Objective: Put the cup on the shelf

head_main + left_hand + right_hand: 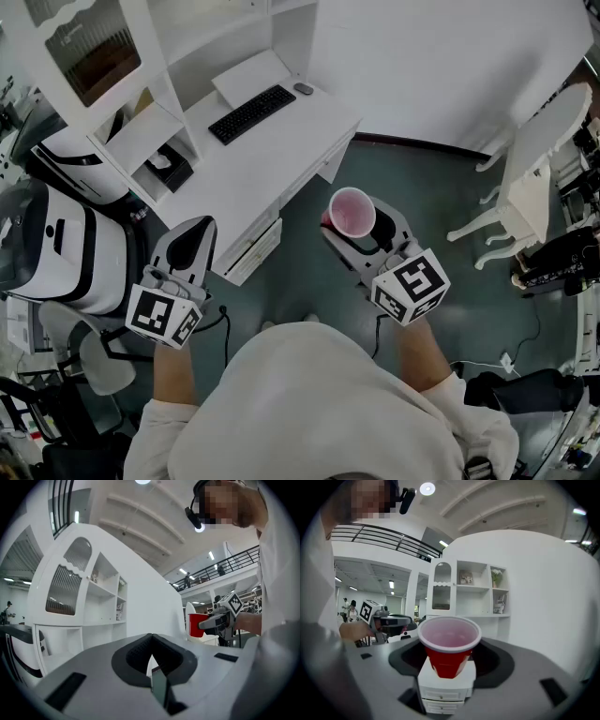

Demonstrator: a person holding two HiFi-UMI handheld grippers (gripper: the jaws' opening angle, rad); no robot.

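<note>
A red cup (352,213) with a pale inside stands upright between the jaws of my right gripper (360,231), which is shut on it above the green floor, off the desk's right corner. In the right gripper view the cup (449,644) fills the middle, with the right gripper (449,662) closed on its lower wall. The white shelf unit (159,56) rises at the back of the desk; it also appears as the shelf unit (478,590) beyond the cup. My left gripper (192,236) is shut and empty over the desk's front edge. From the left gripper (151,663) the cup (196,624) shows at the right.
On the white desk (272,164) lie a black keyboard (251,113) and a mouse (303,89). A white chair (530,178) stands at the right. A white machine (66,244) sits at the left. Desk drawers (442,688) show below the cup.
</note>
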